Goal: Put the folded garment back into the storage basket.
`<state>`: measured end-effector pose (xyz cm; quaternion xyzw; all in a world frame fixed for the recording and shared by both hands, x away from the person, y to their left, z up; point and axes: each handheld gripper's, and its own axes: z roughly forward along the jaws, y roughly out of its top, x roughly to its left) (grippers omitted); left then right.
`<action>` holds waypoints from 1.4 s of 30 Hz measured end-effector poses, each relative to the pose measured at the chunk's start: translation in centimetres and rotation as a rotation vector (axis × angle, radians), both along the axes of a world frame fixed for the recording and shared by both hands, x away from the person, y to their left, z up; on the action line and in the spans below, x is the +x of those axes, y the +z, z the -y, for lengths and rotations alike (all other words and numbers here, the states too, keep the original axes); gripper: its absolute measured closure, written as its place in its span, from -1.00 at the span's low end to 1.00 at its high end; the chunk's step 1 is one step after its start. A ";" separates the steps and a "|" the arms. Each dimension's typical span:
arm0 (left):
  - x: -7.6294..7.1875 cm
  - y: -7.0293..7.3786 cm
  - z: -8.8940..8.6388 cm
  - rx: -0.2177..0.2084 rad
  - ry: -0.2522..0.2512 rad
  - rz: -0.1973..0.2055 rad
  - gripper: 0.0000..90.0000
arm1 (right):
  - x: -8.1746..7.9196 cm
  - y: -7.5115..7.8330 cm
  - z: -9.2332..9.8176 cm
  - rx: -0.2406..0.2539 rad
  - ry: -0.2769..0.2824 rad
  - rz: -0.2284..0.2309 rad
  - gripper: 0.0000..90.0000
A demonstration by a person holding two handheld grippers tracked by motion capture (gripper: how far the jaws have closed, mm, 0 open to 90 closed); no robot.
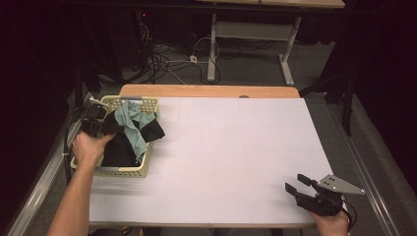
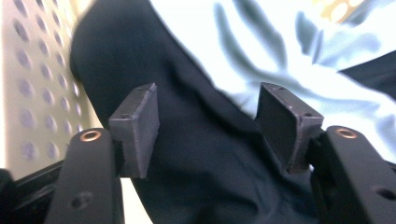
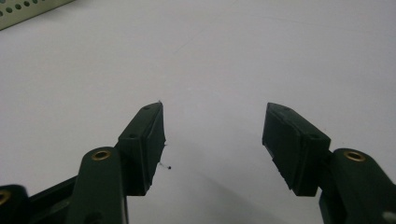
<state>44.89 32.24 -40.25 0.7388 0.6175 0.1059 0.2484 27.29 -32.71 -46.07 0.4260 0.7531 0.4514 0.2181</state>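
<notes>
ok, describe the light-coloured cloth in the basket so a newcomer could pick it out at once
On the white table top, look to the near-left corner, where a pale yellow perforated basket sits by the left gripper. Inside lies a dark garment, and draped over it is the pale blue-green cloth. It is the only light fabric there; everything else in the basket is black.

A table covered by a white sheet carries the scene, with a strip of bare wood along its far edge. Directly on it, at the left edge toward the far corner, stands a pale yellow perforated basket holding black and light blue-green cloth. The right gripper hovers near the near right corner.
</notes>
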 end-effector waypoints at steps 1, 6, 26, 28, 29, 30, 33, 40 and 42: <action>0.0 -0.4 0.0 -0.006 0.005 -0.014 -0.11 | 0.0 0.0 0.0 0.000 0.000 -0.001 -0.12; 0.3 -1.6 0.1 0.008 0.019 -0.037 0.08 | 0.0 0.0 0.0 -0.002 -0.001 -0.002 -0.12; 2.2 -2.0 -0.2 0.087 0.085 -0.022 0.27 | 0.0 -0.1 0.1 0.000 -0.007 -0.006 -0.12; 1.7 -1.5 0.1 0.063 0.046 0.008 0.20 | 0.0 0.0 0.1 0.000 -0.007 -0.004 -0.12; 1.3 -1.1 0.4 0.051 0.030 0.029 0.17 | 0.0 0.0 0.1 0.002 -0.007 -0.006 -0.12; 1.0 -0.7 0.7 0.032 0.012 0.050 0.13 | 0.0 0.0 0.0 -0.001 -0.006 -0.004 -0.12; 0.0 0.5 1.8 -0.021 -0.050 0.119 0.04 | 0.0 0.0 0.0 -0.006 -0.002 -0.001 -0.12; -0.6 1.6 4.6 -0.067 -0.149 0.173 -0.14 | -0.1 0.0 -0.1 -0.006 -0.003 0.000 -0.12; -0.4 1.8 5.5 -0.060 -0.171 0.179 -0.16 | -0.1 0.0 -0.1 -0.008 -0.003 0.002 -0.12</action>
